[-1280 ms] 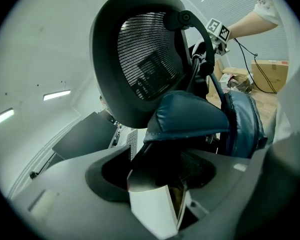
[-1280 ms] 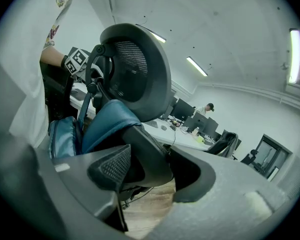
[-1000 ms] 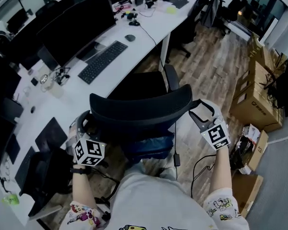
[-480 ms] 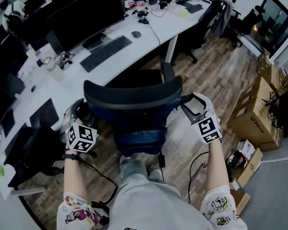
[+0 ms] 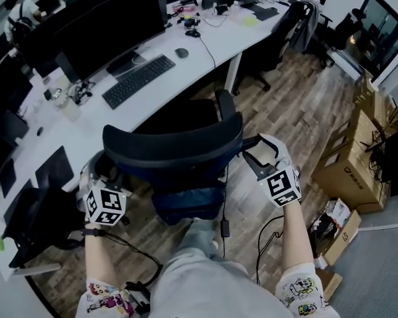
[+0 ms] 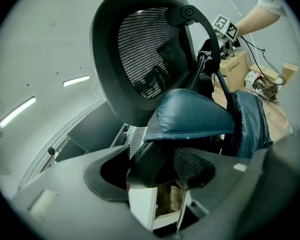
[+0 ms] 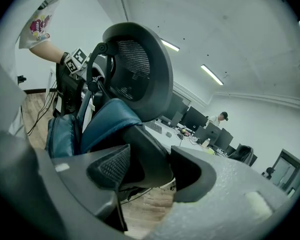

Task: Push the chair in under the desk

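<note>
The black mesh-backed office chair (image 5: 172,152) stands at the white desk (image 5: 186,65), its seat partly under the desktop. A blue cushion (image 6: 190,119) hangs below the backrest. My left gripper (image 5: 99,172) is shut on the chair's left armrest (image 6: 157,161), which fills the space between its jaws. My right gripper (image 5: 253,154) has the right armrest (image 7: 150,156) between its jaws. Those jaws are opening slightly, with the pads still against the armrest. The left gripper view shows the backrest (image 6: 140,49) from the side, and the right gripper view shows it (image 7: 140,69) from the other side.
A keyboard (image 5: 138,79), a mouse (image 5: 181,52) and dark monitors (image 5: 106,25) sit on the desk. Cardboard boxes (image 5: 348,158) stand at the right and cables (image 5: 265,237) lie on the wooden floor. Another dark chair (image 5: 33,224) is at the near left. A person (image 7: 221,118) stands far off.
The chair, with both grippers on its armrests, has shifted a little to the left and closer to the desk. Both grips look the same.
</note>
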The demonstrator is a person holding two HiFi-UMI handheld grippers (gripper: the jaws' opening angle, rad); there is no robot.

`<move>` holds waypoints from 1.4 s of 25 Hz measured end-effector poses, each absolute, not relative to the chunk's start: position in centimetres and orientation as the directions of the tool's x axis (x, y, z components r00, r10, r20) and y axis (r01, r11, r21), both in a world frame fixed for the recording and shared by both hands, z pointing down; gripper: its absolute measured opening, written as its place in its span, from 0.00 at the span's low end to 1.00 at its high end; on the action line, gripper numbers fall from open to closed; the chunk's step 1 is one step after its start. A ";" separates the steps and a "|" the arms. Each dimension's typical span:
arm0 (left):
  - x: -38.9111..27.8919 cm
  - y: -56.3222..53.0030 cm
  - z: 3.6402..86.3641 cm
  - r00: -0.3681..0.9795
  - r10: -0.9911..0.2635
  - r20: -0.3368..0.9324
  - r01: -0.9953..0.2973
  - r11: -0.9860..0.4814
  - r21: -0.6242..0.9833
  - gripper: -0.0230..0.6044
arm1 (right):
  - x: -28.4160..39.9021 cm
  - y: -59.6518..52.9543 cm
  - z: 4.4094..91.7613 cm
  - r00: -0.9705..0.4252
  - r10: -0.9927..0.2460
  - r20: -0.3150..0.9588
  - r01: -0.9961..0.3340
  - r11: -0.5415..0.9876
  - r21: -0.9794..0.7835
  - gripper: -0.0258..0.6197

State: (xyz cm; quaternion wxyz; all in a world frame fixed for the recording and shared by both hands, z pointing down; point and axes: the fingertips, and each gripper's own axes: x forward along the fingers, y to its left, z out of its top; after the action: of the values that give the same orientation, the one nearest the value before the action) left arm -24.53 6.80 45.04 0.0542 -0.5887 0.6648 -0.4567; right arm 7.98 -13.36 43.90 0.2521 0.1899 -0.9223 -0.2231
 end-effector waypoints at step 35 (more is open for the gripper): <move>-17.7 0.8 46.0 -0.562 -0.675 0.478 -0.733 0.139 -0.665 0.49 | 7.4 -28.4 44.0 -0.925 -0.170 0.341 0.033 0.855 0.517 0.43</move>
State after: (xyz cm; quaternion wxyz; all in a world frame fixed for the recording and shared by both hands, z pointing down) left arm -17.75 0.78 45.97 -0.0318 -0.4668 0.7541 -0.4608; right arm 7.43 -28.45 44.00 0.1907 0.0364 -0.9440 -0.2667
